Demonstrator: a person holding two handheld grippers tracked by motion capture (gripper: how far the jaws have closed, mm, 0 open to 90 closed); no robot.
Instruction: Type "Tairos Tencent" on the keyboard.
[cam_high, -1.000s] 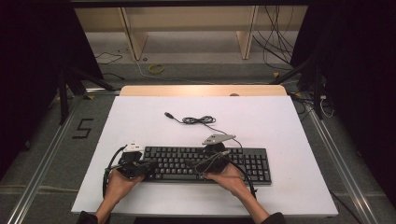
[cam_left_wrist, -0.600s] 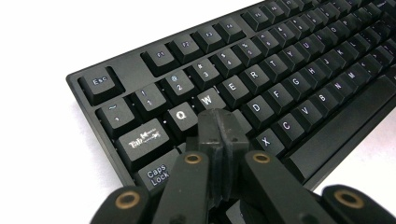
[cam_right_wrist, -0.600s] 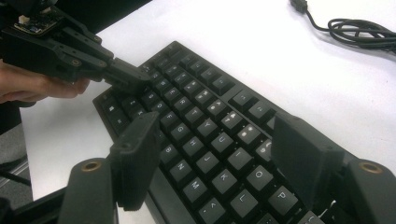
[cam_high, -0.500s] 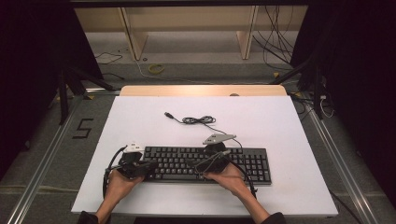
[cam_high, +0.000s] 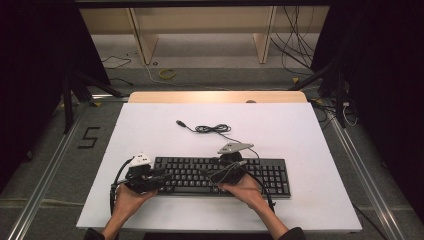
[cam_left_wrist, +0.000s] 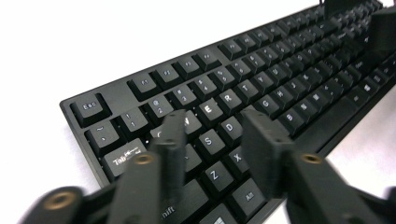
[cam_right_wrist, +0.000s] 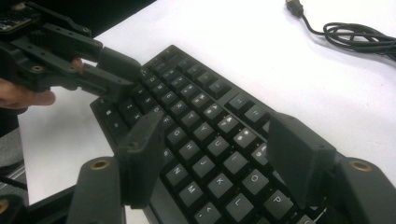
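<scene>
A black keyboard (cam_high: 260, 172) lies near the front of the white table (cam_high: 300, 130). Its cable (cam_high: 212, 128) is coiled behind it and ends in a loose USB plug (cam_high: 180, 123). My left gripper (cam_high: 161, 176) hovers over the keyboard's left end, open. In the left gripper view its jaws (cam_left_wrist: 215, 123) straddle the A, S and D keys (cam_left_wrist: 208, 139) with nothing held. My right gripper (cam_high: 209, 175) is over the middle of the keyboard, also open. In the right gripper view it (cam_right_wrist: 217, 130) spans the letter keys (cam_right_wrist: 205, 133), and the left gripper (cam_right_wrist: 112, 70) points in from the upper left.
The coiled cable (cam_right_wrist: 355, 35) and plug (cam_right_wrist: 294, 7) lie on bare white table behind the keyboard. A wooden strip (cam_high: 215, 96) runs along the table's far edge. Dark floor with loose cables (cam_high: 295, 45) surrounds the table.
</scene>
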